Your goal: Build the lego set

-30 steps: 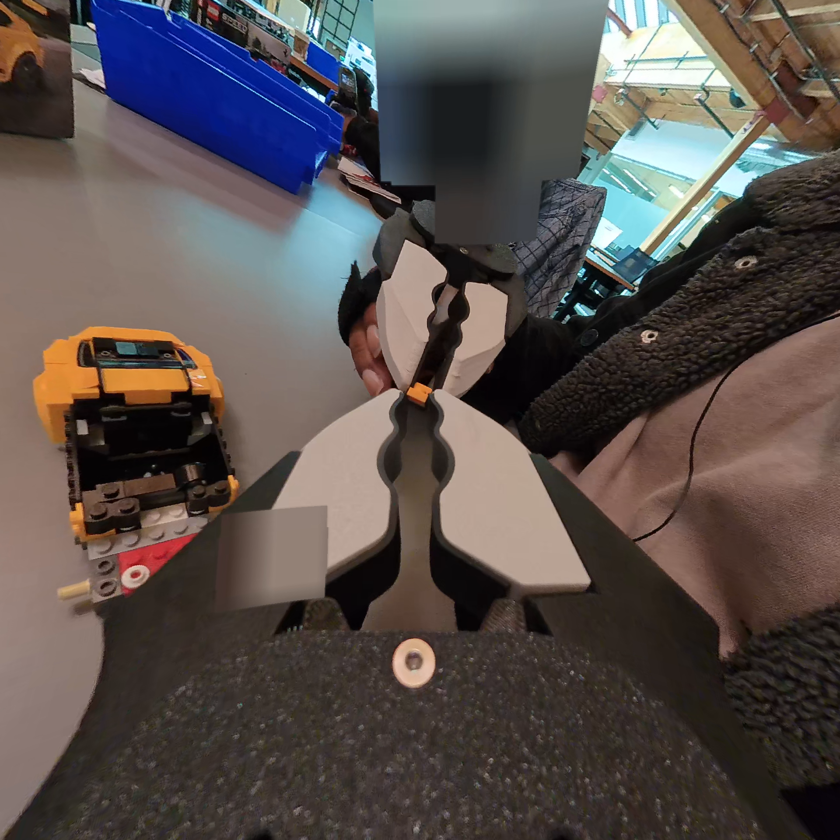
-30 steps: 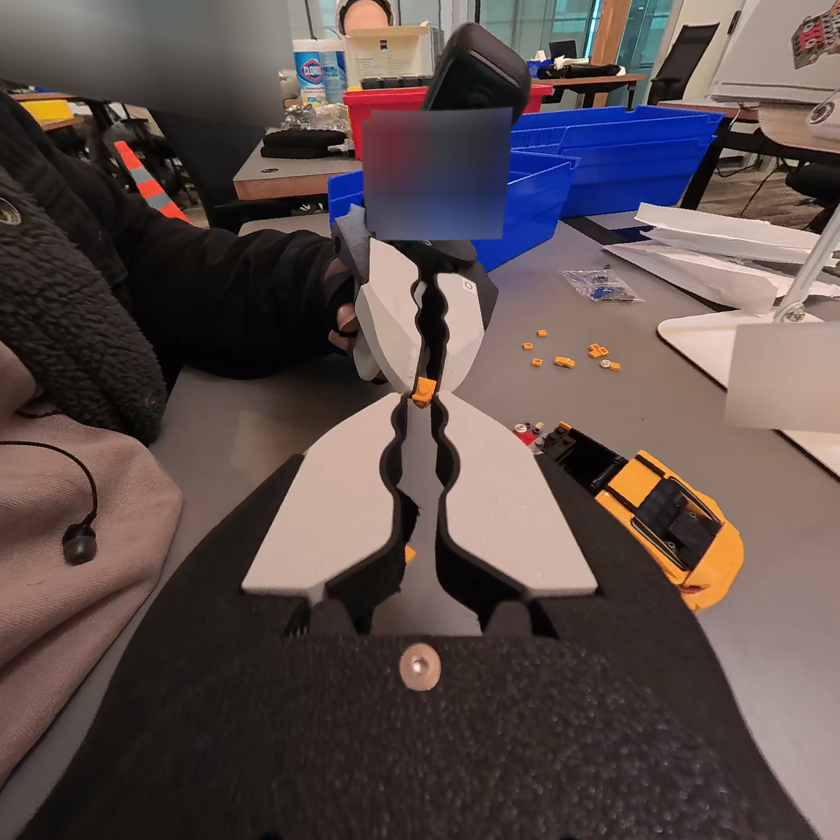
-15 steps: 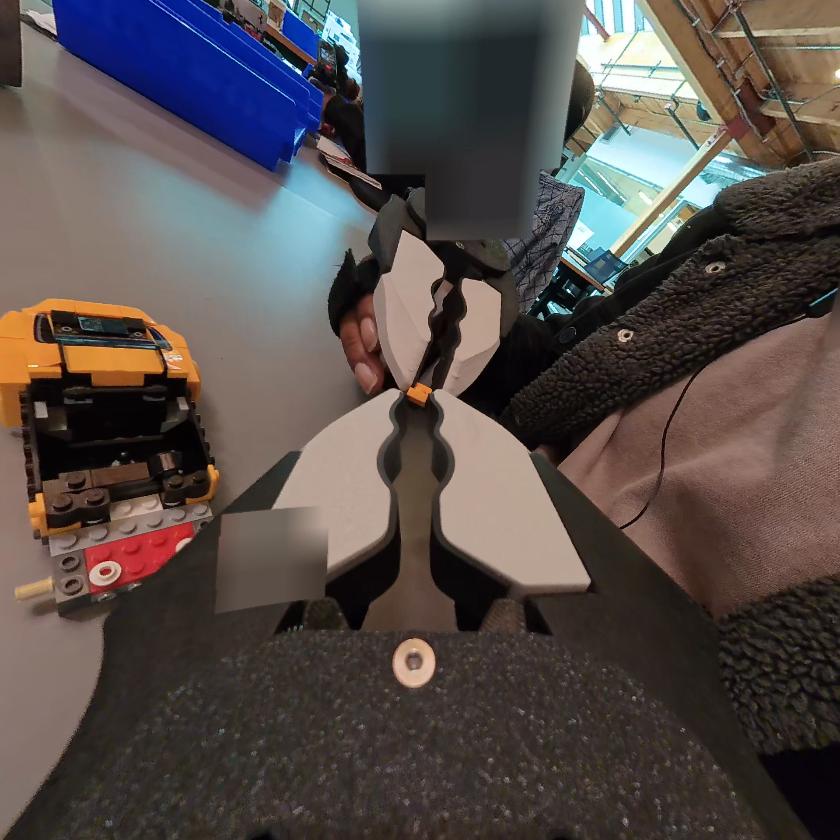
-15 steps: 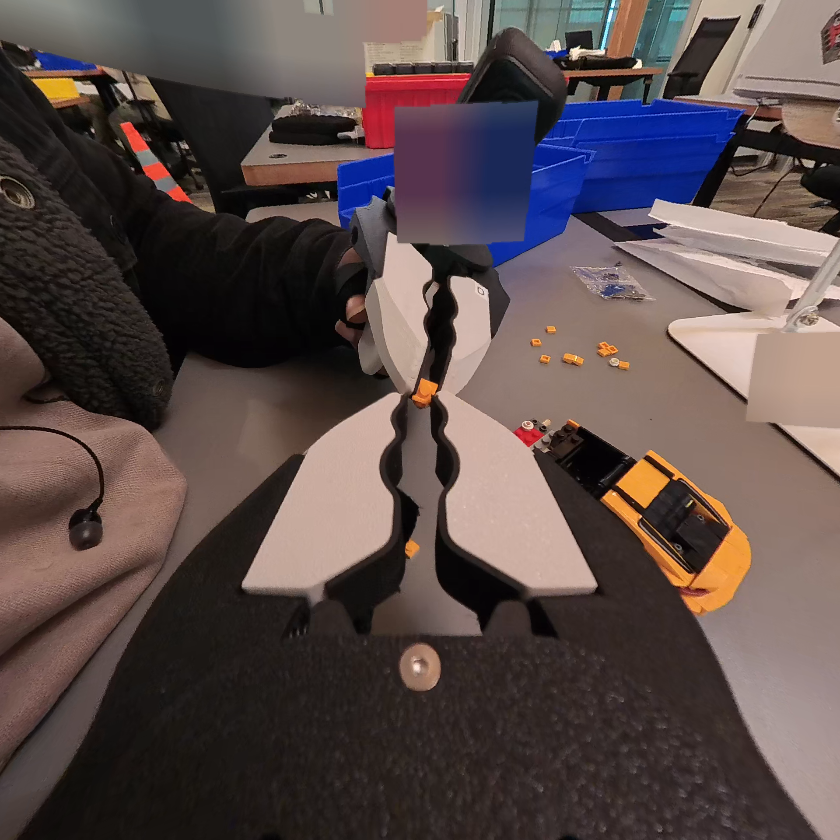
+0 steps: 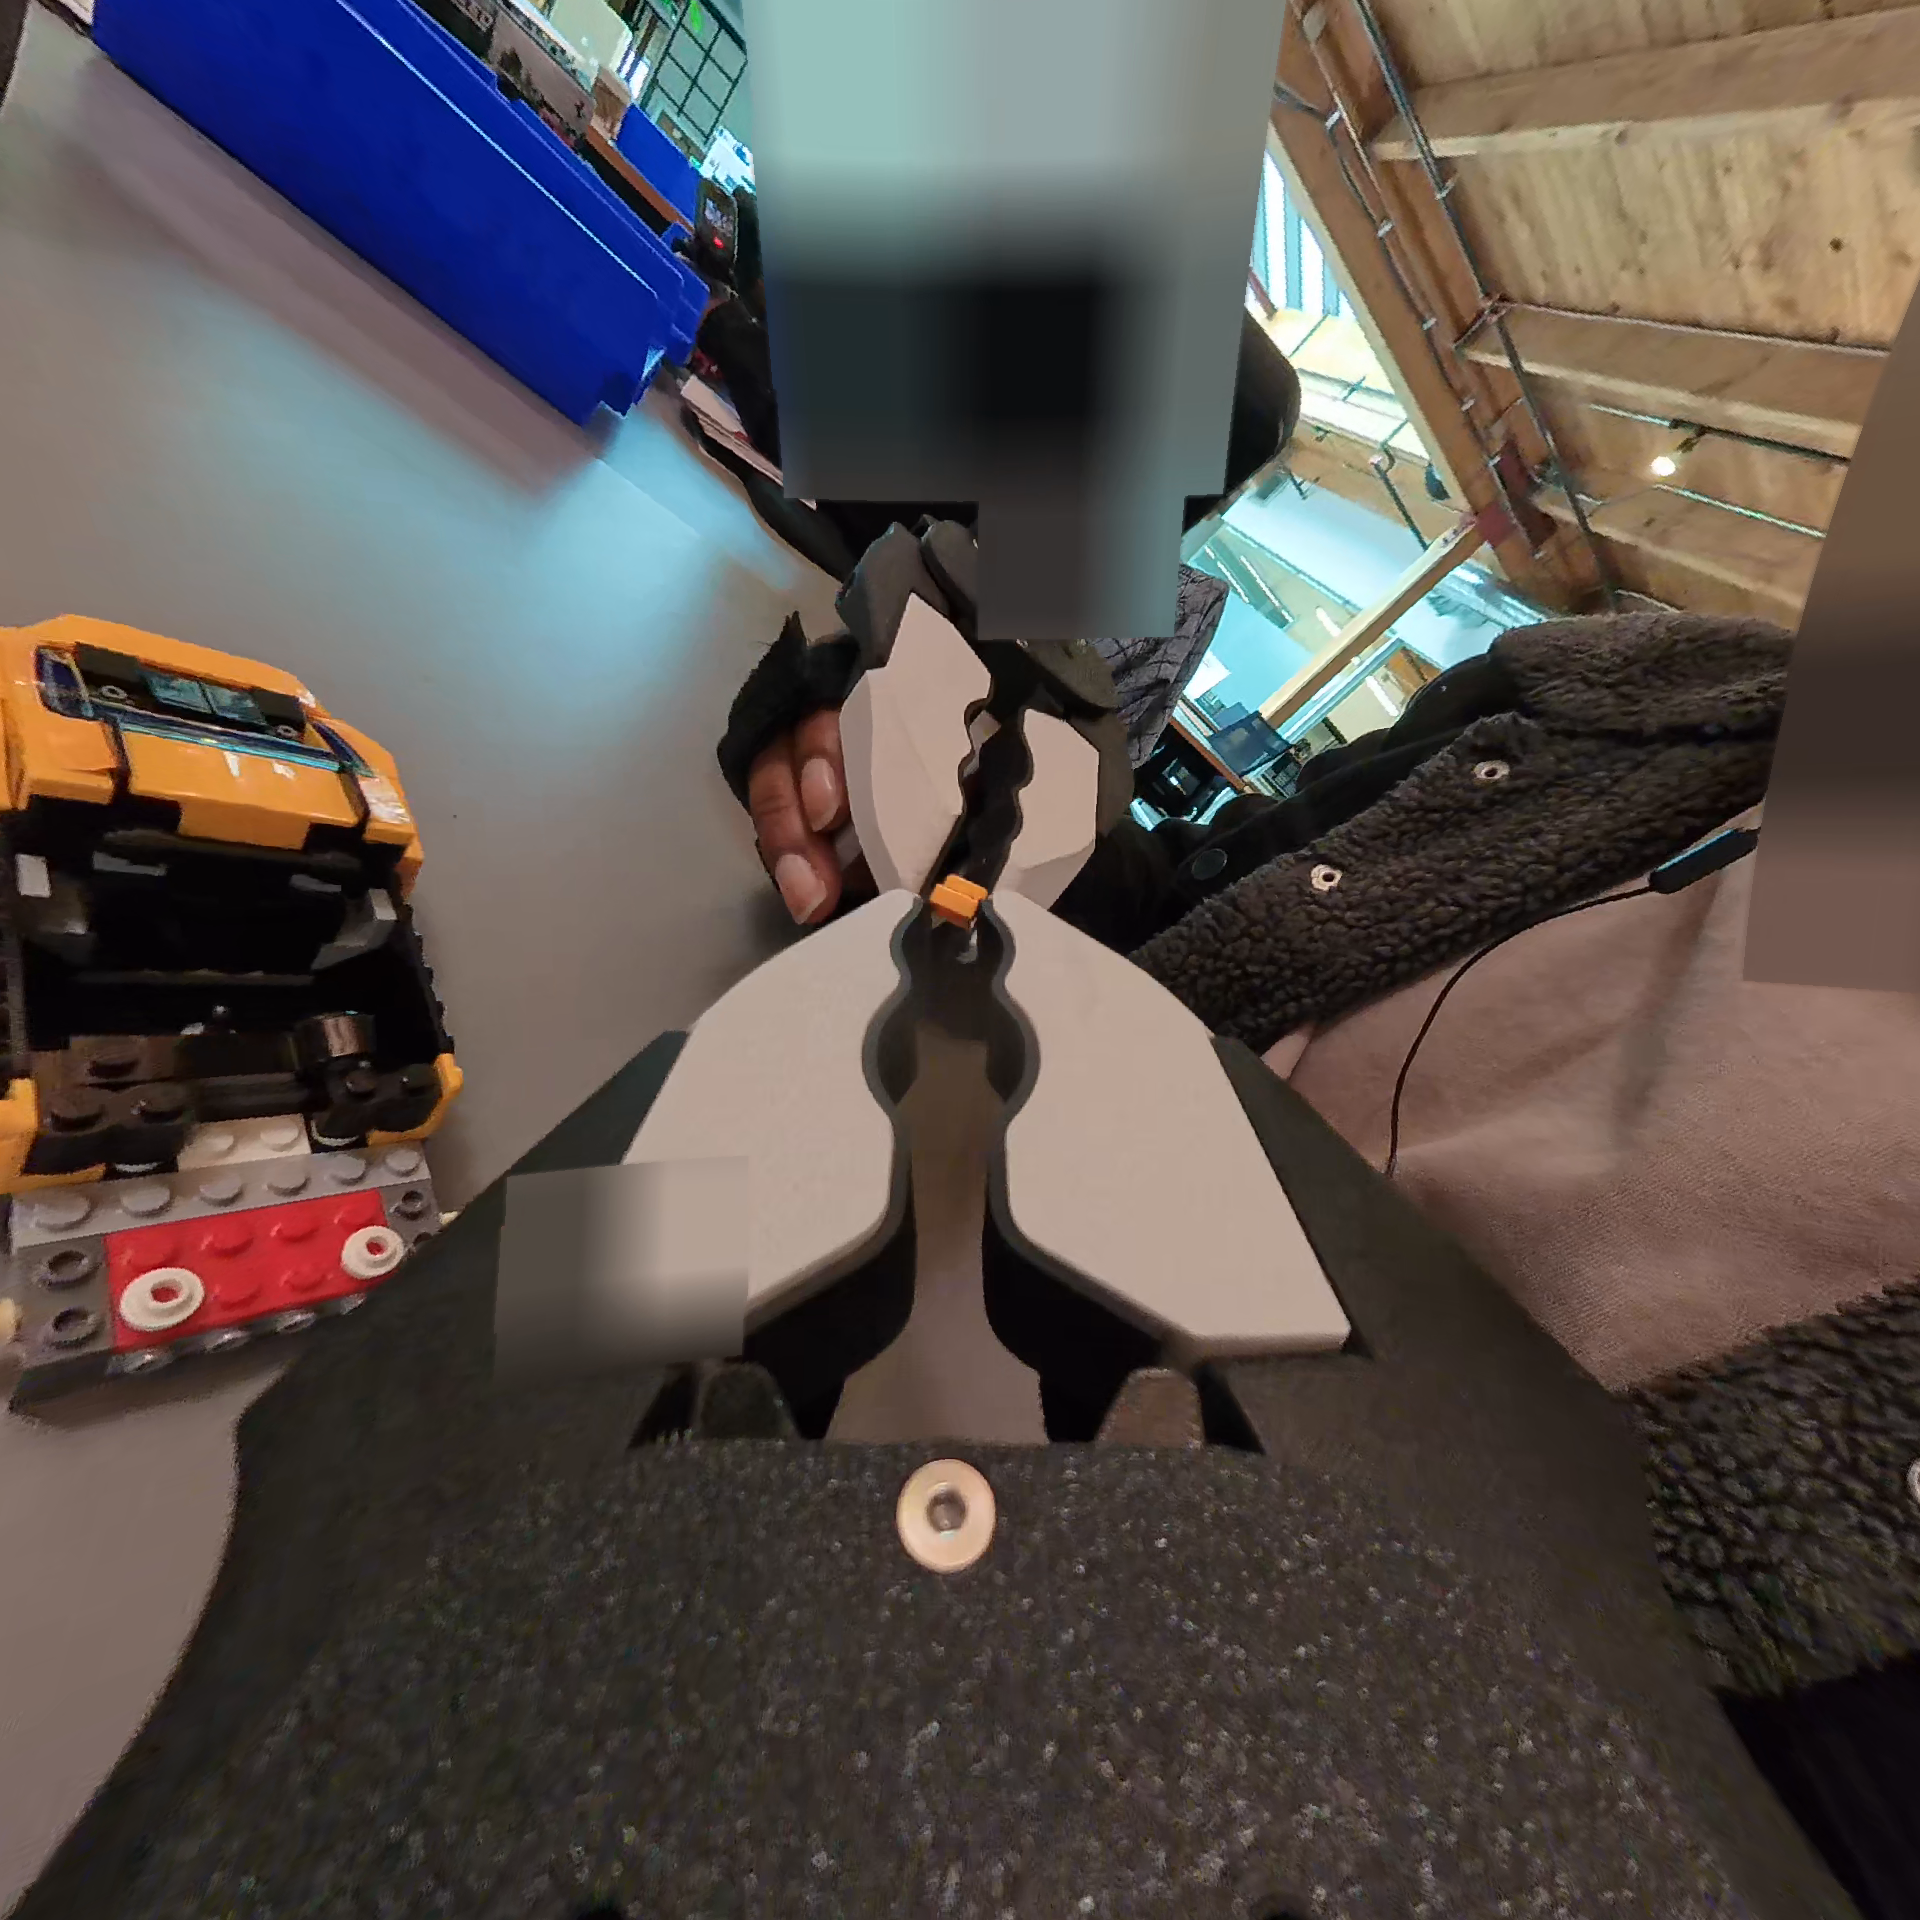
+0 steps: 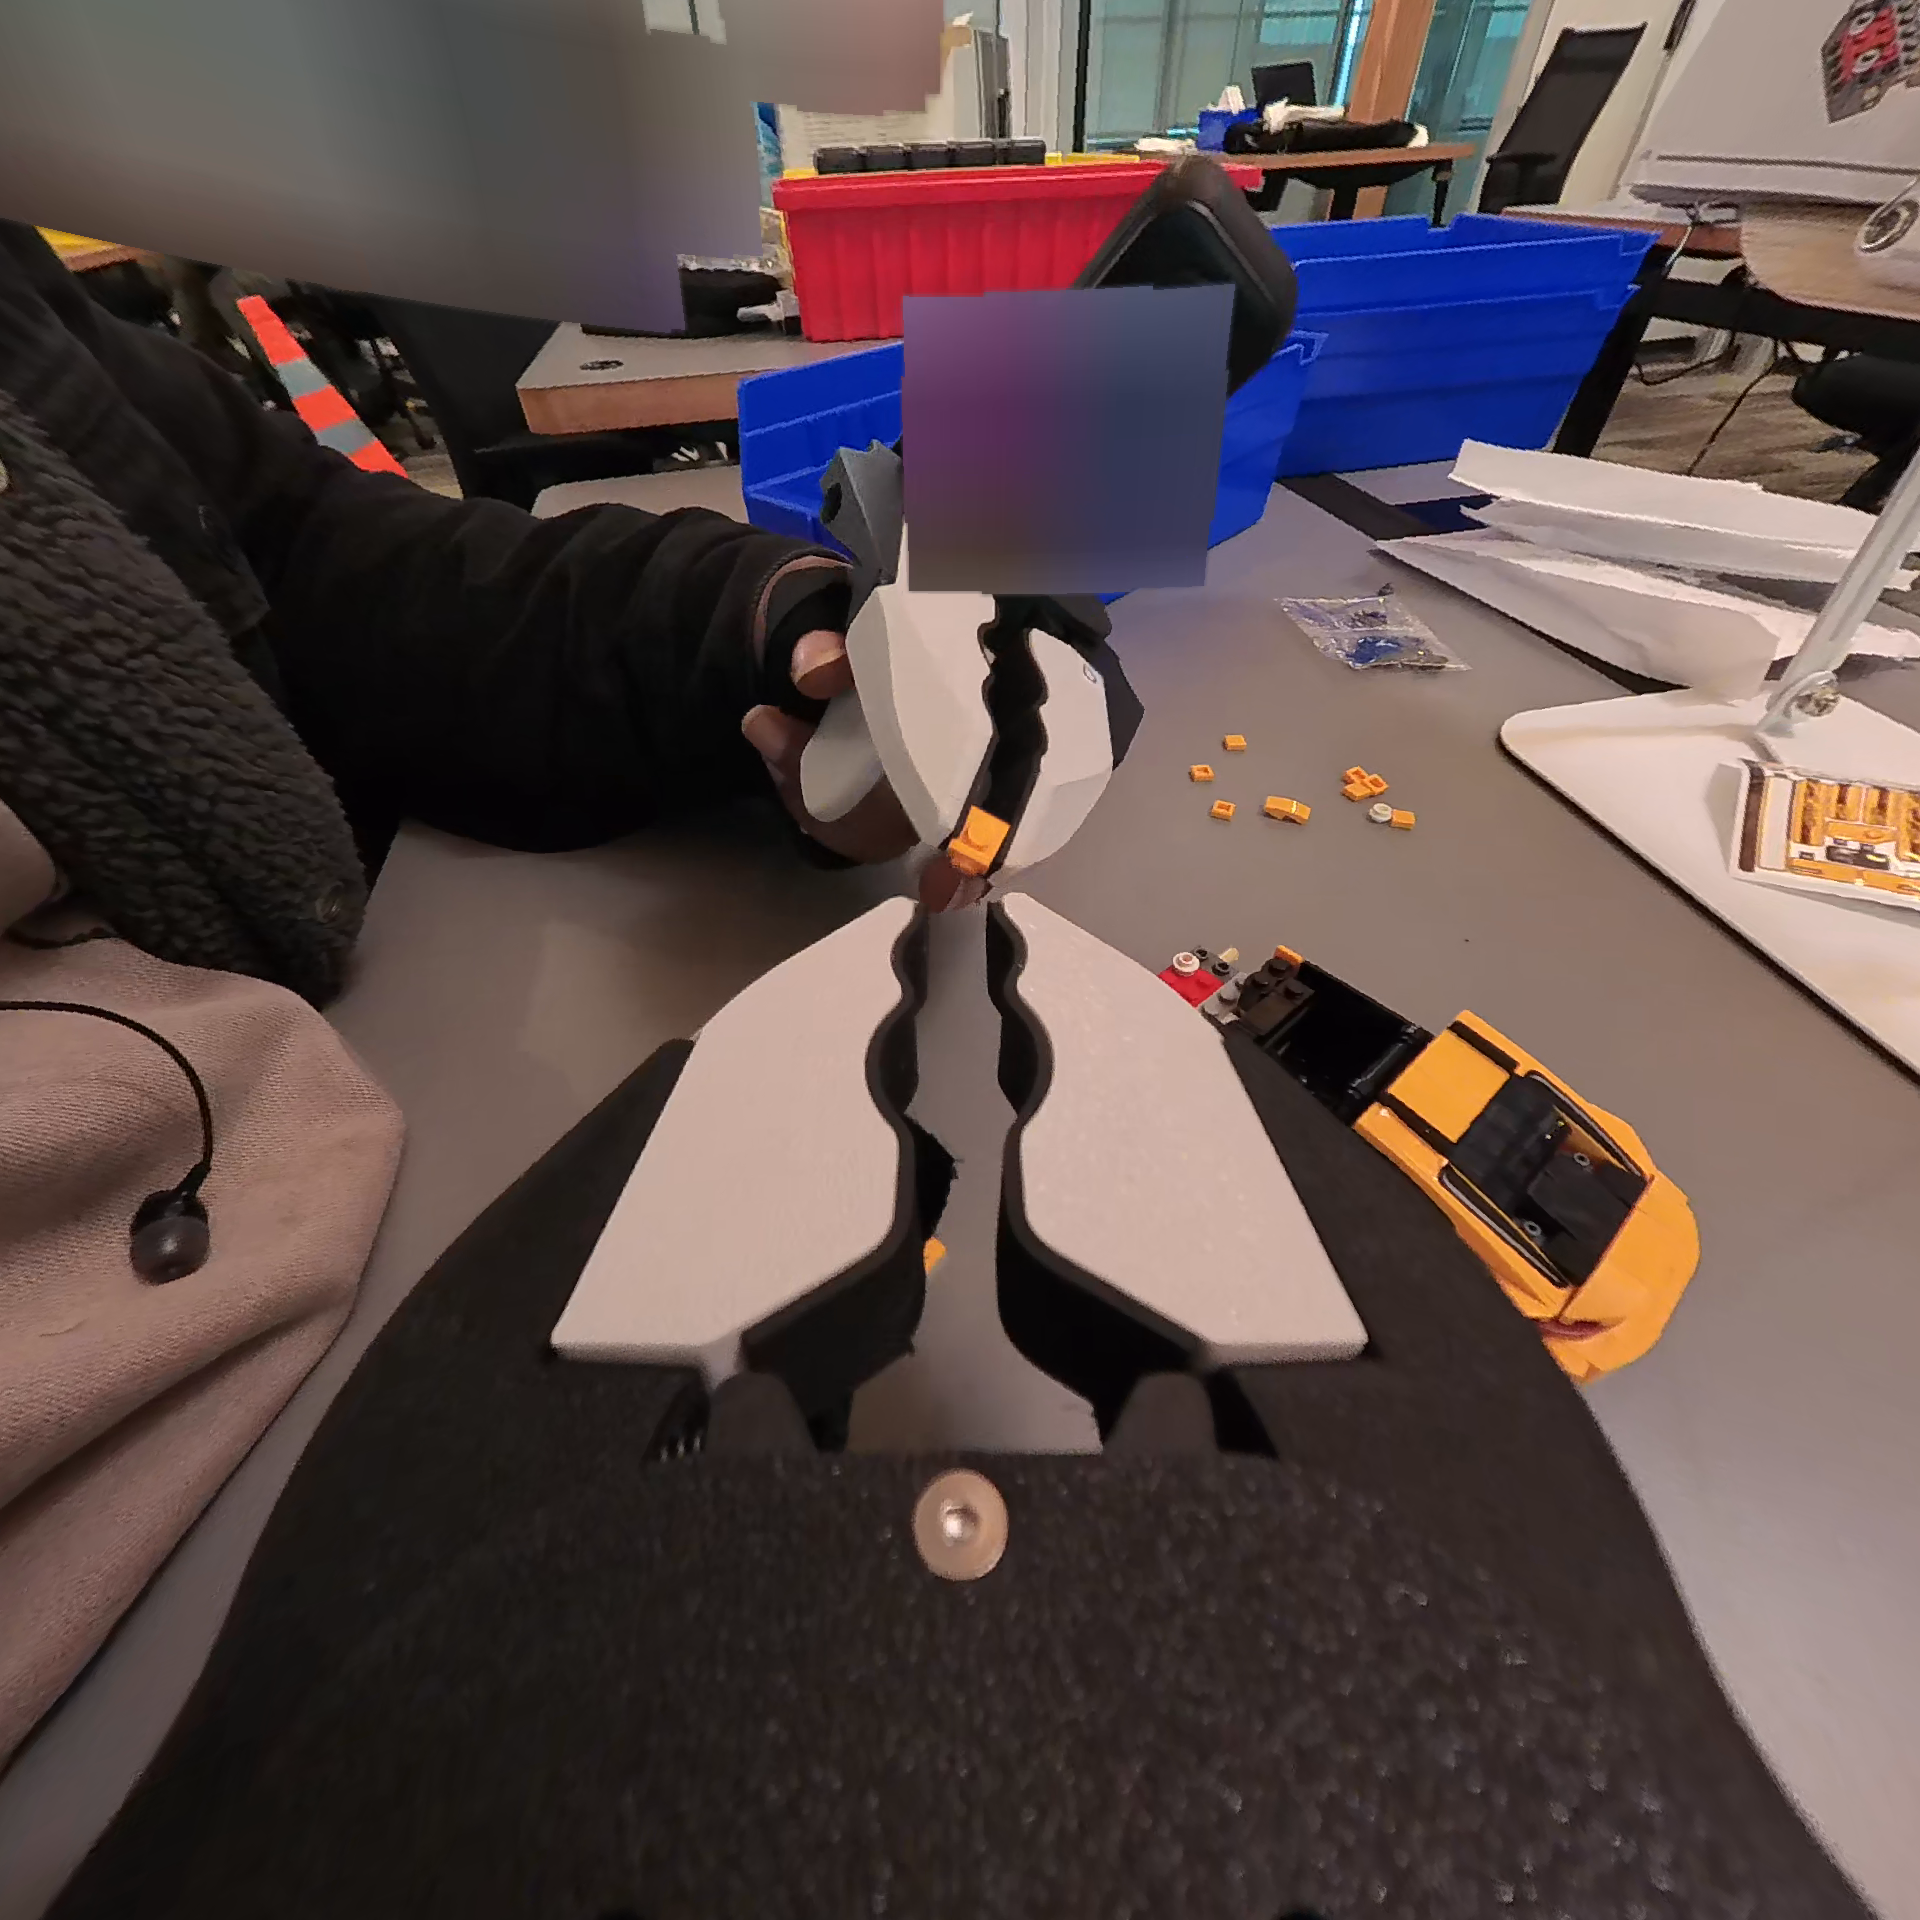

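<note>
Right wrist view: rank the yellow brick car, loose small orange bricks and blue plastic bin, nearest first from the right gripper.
1. Yellow brick car, beside the right gripper, right.
2. Loose small orange bricks, ahead right.
3. Blue plastic bin, table's far side.

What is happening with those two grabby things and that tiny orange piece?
A person holds two grey-and-black tongs tip to tip above the grey table. The left tongs pinch a tiny orange plastic brick. The right tongs point right at it, but their grip is unclear. A half-built yellow-and-black toy brick car lies nearby.
</note>
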A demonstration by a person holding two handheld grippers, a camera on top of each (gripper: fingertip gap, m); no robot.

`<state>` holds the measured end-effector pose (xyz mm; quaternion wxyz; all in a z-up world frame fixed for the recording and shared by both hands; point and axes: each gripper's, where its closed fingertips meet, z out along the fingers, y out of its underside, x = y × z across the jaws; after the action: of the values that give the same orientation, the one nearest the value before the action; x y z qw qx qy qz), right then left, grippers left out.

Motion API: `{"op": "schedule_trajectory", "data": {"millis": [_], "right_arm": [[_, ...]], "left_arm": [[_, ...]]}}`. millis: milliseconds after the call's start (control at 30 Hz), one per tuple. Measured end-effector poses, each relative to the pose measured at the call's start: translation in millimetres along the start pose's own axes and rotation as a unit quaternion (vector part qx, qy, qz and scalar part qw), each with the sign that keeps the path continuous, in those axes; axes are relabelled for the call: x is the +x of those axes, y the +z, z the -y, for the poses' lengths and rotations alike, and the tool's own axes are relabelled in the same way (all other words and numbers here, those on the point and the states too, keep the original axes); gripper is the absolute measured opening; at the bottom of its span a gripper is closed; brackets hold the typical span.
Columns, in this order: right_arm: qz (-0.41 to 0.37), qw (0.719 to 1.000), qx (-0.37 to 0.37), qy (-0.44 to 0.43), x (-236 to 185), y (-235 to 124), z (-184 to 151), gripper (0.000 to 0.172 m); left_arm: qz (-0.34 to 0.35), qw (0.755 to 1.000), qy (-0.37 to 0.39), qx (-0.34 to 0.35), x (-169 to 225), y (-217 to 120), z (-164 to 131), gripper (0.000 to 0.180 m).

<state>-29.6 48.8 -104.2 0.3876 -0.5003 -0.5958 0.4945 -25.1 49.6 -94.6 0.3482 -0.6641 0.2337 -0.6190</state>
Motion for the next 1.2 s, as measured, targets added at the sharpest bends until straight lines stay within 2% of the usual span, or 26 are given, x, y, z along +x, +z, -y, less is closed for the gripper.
{"op": "schedule_trajectory", "data": {"millis": [267, 500, 633, 900, 1033, 1100, 1200], "right_arm": [[0.016, 0.999, 0.005, 0.03, -1, -1, 2, 0.011], [0.027, 0.999, -0.014, 0.041, -3, 1, -5, 0.009], [0.047, 0.998, -0.015, 0.044, -9, 1, -5, 0.008], [0.051, 0.998, -0.005, 0.04, -10, 0, -1, 0.007], [0.038, 0.998, -0.003, 0.04, -6, -1, 0, 0.007], [0.029, 0.999, 0.001, 0.042, -2, -3, 1, 0.007], [0.005, 0.999, 0.008, 0.044, 7, -8, 3, 0.007]], "left_arm": [[0.021, 0.999, 0.035, -0.023, -3, 3, -7, 0.008], [0.069, 0.989, 0.119, -0.06, -8, 4, -15, 0.008], [0.071, 0.981, 0.162, -0.077, -3, 4, -18, 0.008], [0.06, 0.98, 0.174, -0.07, 1, 5, -16, 0.01], [0.064, 0.981, 0.171, -0.064, 0, 3, -13, 0.019], [0.087, 0.979, 0.172, -0.059, -7, -2, -8, 0.024], [0.208, 0.956, 0.194, -0.074, -41, -21, -1, 0.032]]}}
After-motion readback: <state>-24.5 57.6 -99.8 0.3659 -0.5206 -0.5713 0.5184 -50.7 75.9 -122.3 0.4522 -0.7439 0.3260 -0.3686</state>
